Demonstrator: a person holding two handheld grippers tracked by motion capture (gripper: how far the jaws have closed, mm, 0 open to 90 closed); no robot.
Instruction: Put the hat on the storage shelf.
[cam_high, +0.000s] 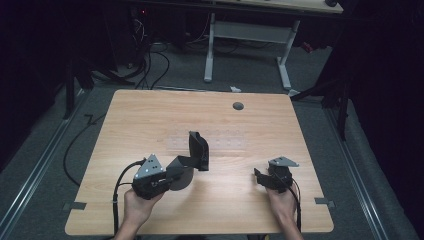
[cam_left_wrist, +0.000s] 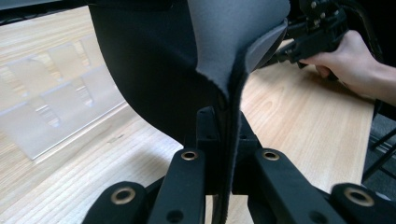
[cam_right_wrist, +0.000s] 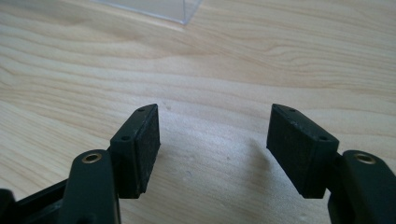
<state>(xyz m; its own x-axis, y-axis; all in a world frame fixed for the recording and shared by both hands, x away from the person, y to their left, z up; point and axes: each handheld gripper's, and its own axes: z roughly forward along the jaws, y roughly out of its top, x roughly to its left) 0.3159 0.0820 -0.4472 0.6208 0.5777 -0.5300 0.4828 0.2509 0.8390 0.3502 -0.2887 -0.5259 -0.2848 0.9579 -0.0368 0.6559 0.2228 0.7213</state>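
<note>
Bears a clear tray (cam_high: 210, 141) mid-table (cam_high: 150, 115), likely awaiting the pouch. Pinches a dark felt pouch (cam_high: 192, 157) by its edge, left gripper (cam_high: 171, 176) clamped tight, lifting it upright above the wood, just before the tray; waits nearby, right gripper (cam_high: 261, 178) spread wide, empty, perhaps ready to help.

The table (cam_high: 150, 115) is light brown wood with wavy grain lines. The soft case (cam_high: 192, 157) is black outside and grey inside. The left gripper (cam_high: 172, 176) is black with a grey plate on top. The right gripper (cam_high: 259, 176) is black too, with small gold rings by its jaws. The clear tray (cam_left_wrist: 51, 93) looks pale and see-through. The floor (cam_high: 240, 75) is dark grey.
</note>
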